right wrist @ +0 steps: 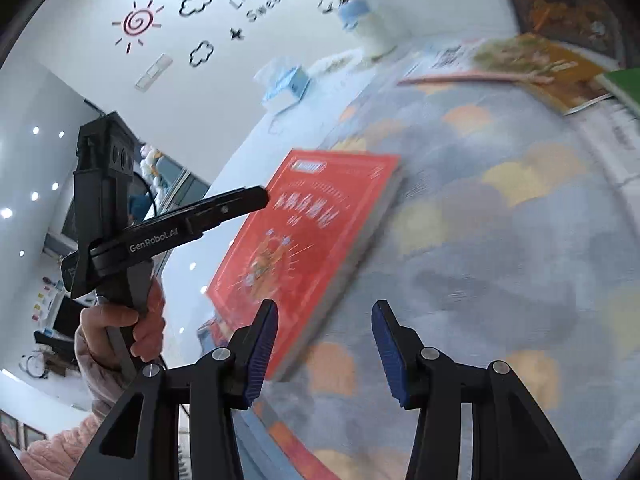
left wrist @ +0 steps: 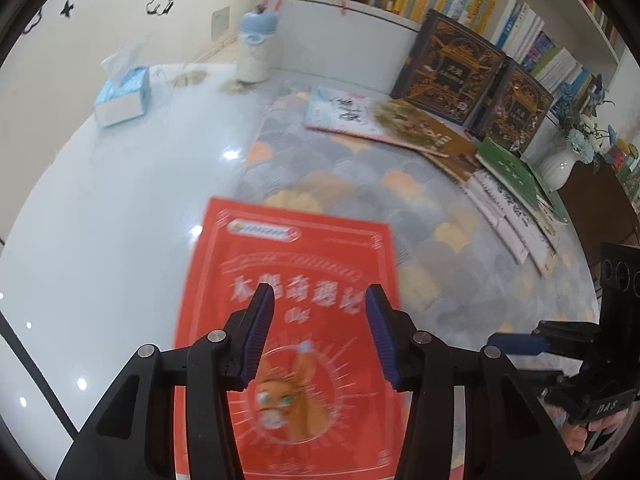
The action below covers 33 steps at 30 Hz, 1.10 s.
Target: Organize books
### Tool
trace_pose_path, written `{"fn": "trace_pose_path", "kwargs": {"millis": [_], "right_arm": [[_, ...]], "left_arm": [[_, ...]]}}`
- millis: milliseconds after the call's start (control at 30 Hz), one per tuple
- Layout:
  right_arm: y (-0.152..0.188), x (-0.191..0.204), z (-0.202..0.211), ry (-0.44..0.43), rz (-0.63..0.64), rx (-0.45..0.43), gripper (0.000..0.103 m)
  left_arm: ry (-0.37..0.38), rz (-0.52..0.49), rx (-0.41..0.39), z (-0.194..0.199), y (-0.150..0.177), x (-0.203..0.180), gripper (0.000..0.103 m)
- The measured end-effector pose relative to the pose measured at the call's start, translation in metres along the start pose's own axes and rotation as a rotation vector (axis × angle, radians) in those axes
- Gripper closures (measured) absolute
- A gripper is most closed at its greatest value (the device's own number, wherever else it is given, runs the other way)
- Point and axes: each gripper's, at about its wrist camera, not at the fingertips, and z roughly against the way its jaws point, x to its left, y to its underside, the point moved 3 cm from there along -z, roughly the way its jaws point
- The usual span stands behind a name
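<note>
A red book [left wrist: 288, 264] with a horse on its cover lies flat at the mat's left edge, partly on the white table [left wrist: 120, 200]. My left gripper [left wrist: 319, 292] hovers over its cover, open, nothing between the pads. In the right wrist view the same red book [right wrist: 308, 220] lies left of my right gripper [right wrist: 326, 308], which stands open above the patterned mat [right wrist: 480, 240], the book's near corner beside its left finger. A hand holds the left gripper [right wrist: 256, 196] above the book's left side. The right gripper [left wrist: 516, 342] shows at the right edge.
Several books [left wrist: 360, 114] lie flat and overlapping toward the back right. Two dark ornate books [left wrist: 448, 68] stand against the shelf. A tissue box [left wrist: 122, 96] and a blue-capped bottle [left wrist: 254, 48] sit at the back left, a white vase [left wrist: 560, 164] at the right.
</note>
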Motion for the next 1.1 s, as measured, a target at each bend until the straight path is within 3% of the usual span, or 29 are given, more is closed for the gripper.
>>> {"fn": "trace_pose_path", "kwargs": {"millis": [167,333,400,533,633,700,833,933,1000,1033,1100], "right_arm": [[-0.012,-0.05,0.055,0.042,-0.061,-0.088,0.056],[-0.03,-0.114,0.128,0.116,-0.168,-0.241,0.054],[-0.035,-0.141,0.158,0.17,-0.216,-0.317,0.052],[-0.036,-0.189,0.199,0.336,-0.268,-0.439,0.05],[-0.027,-0.229,0.212,0.438,-0.32,-0.516,0.05],[-0.013,-0.259,0.215,0.41,-0.397,-0.58,0.05],[-0.004,-0.293,0.205,0.309,-0.485,-0.596,0.05],[-0.006,-0.296,0.206,0.286,-0.458,-0.632,0.05],[-0.011,-0.294,0.202,0.283,-0.428,-0.637,0.05],[-0.014,-0.295,0.198,0.27,-0.423,-0.631,0.05],[-0.02,-0.297,0.186,0.241,-0.425,-0.589,0.049]], "left_arm": [[0.041,-0.037,-0.016,-0.003,-0.03,-0.051,0.058],[0.114,-0.086,-0.06,-0.015,-0.078,-0.121,0.055],[0.138,-0.094,-0.076,-0.024,-0.096,-0.148,0.054],[0.291,-0.054,-0.077,-0.054,-0.136,-0.206,0.052],[0.296,-0.037,-0.121,-0.077,-0.157,-0.238,0.048],[0.292,-0.017,-0.123,-0.1,-0.168,-0.254,0.048],[0.308,-0.005,-0.082,-0.16,-0.179,-0.272,0.048],[0.289,-0.019,-0.073,-0.192,-0.18,-0.276,0.048],[0.333,-0.013,-0.028,-0.211,-0.176,-0.279,0.048],[0.368,-0.022,-0.006,-0.218,-0.171,-0.282,0.048],[0.352,-0.056,0.008,-0.227,-0.166,-0.287,0.047]]}}
